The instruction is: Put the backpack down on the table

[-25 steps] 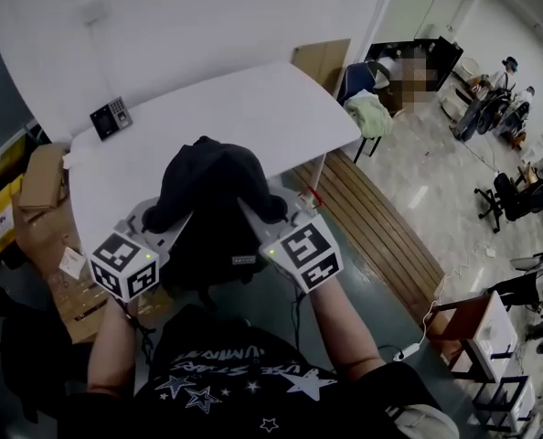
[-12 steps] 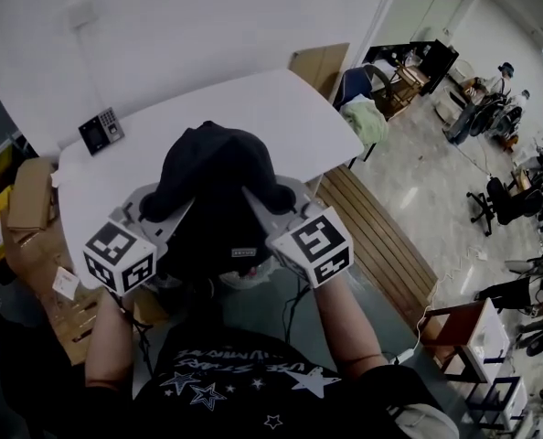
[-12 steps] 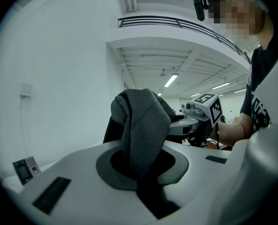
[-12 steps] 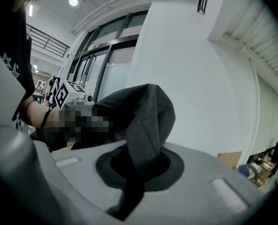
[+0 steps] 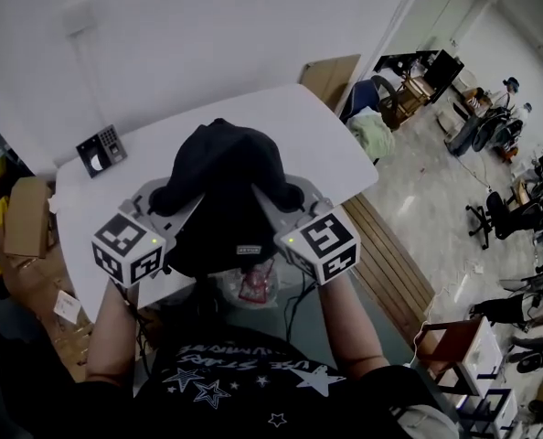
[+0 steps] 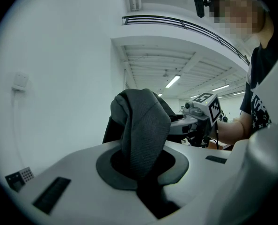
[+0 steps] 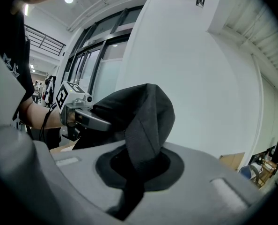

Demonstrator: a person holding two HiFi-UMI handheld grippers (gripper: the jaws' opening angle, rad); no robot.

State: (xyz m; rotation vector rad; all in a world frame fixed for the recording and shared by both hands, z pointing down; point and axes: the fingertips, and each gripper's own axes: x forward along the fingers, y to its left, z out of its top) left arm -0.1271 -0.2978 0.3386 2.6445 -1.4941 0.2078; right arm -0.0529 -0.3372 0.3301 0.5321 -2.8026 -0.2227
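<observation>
A black backpack hangs between my two grippers, over the near part of the white table. My left gripper is shut on a dark grey strap of the backpack at its left side. My right gripper is shut on the strap at its right side. In the left gripper view the strap runs up out of my jaws, and the right gripper shows beyond it. The right gripper view shows the same grip, with the left gripper behind. The bag hides both sets of fingertips in the head view.
A keypad device lies at the table's far left. Cardboard boxes stand to the left, a brown board leans behind the table. A slatted wooden bench runs along the right. A clear bag with something red sits under the backpack.
Both grippers have carried the backpack forward together, from in front of the table's edge to over its near part. The grips on the straps are unchanged.
</observation>
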